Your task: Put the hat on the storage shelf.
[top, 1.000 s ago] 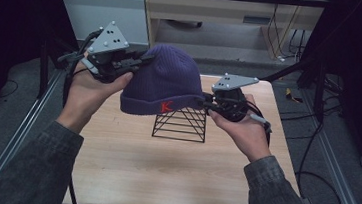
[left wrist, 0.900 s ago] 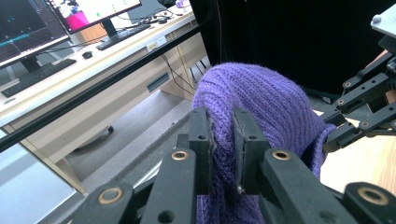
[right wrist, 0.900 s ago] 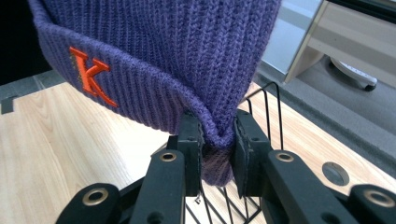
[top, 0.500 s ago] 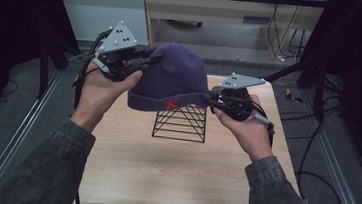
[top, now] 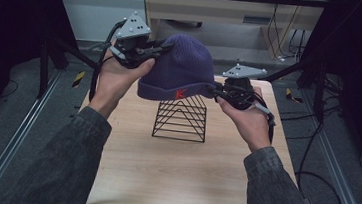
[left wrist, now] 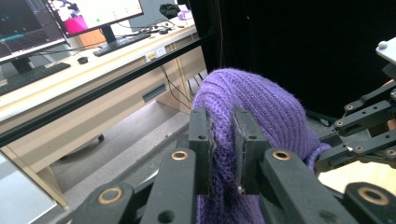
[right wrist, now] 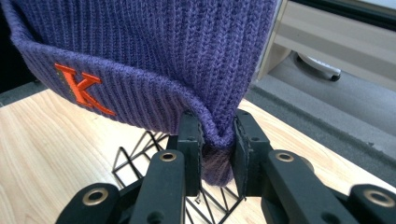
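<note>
Above the wooden table [top: 173, 166], a purple knit beanie [top: 182, 69] hangs over the black wire stand [top: 181, 118], pinched by the left gripper [top: 160, 47] and the right gripper [top: 216, 90]. The cuff may snag on the wires if lowered crooked.

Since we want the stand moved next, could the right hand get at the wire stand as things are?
Probably not yet: the right tongs are shut on the beanie cuff, which hangs over the wire stand.
</note>
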{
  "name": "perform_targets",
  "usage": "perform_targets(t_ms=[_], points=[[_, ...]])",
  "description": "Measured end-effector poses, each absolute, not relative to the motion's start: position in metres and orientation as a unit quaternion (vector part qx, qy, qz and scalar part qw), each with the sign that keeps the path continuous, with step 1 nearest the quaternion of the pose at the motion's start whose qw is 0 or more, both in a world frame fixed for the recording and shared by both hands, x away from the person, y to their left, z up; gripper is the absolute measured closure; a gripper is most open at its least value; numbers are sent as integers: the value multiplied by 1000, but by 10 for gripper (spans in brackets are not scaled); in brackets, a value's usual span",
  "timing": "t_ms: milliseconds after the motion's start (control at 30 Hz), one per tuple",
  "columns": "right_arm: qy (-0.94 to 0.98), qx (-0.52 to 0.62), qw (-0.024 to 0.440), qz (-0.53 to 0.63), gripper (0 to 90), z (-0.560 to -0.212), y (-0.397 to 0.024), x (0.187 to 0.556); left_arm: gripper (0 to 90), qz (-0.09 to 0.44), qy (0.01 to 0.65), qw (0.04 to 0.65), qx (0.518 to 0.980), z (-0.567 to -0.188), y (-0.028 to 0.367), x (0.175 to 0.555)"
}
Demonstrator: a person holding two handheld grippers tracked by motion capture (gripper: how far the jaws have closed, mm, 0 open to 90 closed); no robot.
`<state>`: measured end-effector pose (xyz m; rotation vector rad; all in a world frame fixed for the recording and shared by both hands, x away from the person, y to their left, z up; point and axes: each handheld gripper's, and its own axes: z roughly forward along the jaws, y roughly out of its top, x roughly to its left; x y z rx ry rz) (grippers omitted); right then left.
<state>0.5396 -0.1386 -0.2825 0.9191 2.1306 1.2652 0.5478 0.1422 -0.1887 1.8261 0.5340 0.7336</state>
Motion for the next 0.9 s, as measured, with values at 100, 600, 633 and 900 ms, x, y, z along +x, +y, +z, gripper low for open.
perform_targets(t_ms=[100, 600, 633, 900], points=[[783, 340, 243, 460, 752, -287, -138, 545, 796, 310, 222, 518, 766, -191, 141, 552], [796, 340, 233, 444, 749, -300, -137, 546, 795, 304, 231, 507, 773, -206, 136, 567], [796, 341, 231, 443, 748, -302, -137, 546, 795, 303, 232, 506, 774, -208, 135, 569], [803, 349, 224, 428, 747, -315, -140, 551, 795, 298, 236, 496, 780, -224, 129, 579]])
